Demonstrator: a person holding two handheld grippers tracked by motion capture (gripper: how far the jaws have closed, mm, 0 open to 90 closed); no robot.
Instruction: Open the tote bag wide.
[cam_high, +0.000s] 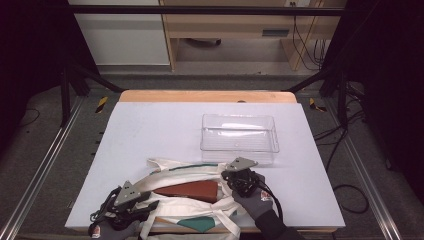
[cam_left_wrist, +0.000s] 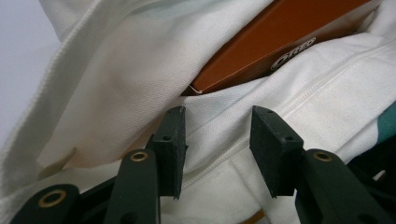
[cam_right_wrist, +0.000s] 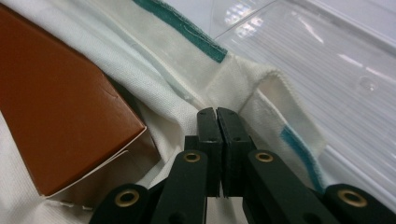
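Observation:
A white tote bag (cam_high: 180, 172) with teal trim lies open near the table's front edge. A brown box (cam_high: 187, 190) rests inside its mouth. My left gripper (cam_high: 142, 199) is at the bag's left end. In the left gripper view it (cam_left_wrist: 217, 135) stands open, its jaws straddling the bag's cream cloth (cam_left_wrist: 140, 79), just short of the box's corner (cam_left_wrist: 261, 46). My right gripper (cam_high: 235, 175) is at the bag's right end. In the right gripper view it (cam_right_wrist: 216, 113) is shut, pinching the bag's rim (cam_right_wrist: 187, 88) beside the box (cam_right_wrist: 60, 107).
A clear plastic bin (cam_high: 239, 134) stands empty just behind the bag, its ribbed wall (cam_right_wrist: 327, 70) close to my right gripper. The white tabletop (cam_high: 150, 130) spreads to the left and rear. Beyond the table are metal frame rails, cables and a wooden desk.

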